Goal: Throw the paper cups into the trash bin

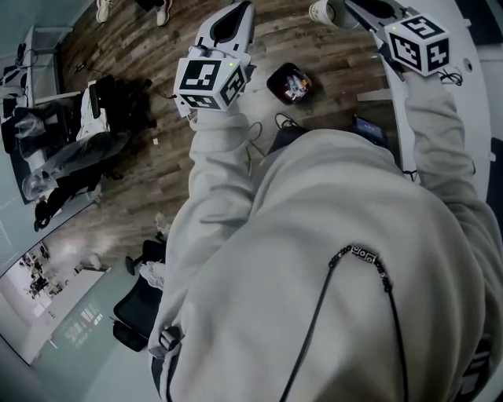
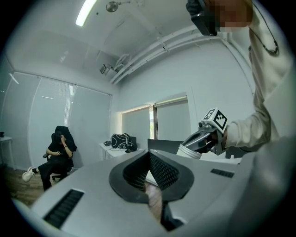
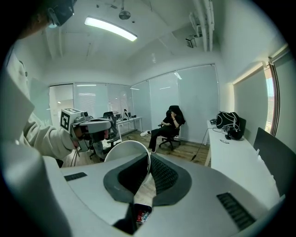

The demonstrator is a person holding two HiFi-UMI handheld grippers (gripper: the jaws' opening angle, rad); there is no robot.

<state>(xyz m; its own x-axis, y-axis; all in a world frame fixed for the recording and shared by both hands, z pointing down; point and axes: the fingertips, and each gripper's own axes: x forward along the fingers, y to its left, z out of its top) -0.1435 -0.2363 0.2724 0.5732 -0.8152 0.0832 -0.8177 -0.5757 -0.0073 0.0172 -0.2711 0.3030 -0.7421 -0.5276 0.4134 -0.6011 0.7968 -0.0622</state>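
Note:
A white paper cup [image 1: 321, 12] is pinched by its rim in my right gripper [image 1: 346, 6], held high over the wooden floor. In the right gripper view the cup's wall [image 3: 127, 150] runs between the jaws, and the right gripper [image 3: 149, 159] is shut on it. The trash bin [image 1: 289, 82], black-lined with coloured litter inside, stands on the floor between and below the two grippers; a bit of it shows through the jaw gap [image 3: 141, 215]. My left gripper [image 1: 240, 8] is raised to the left of the bin. Its jaws [image 2: 149, 155] meet with nothing in them.
A person in black sits on an office chair [image 3: 171, 122] by the glass wall. White desks [image 3: 231, 157] with bags [image 3: 230, 124] line the right side. Dark chairs and gear [image 1: 94, 133] stand at the left, cables [image 1: 287, 122] lie near the bin.

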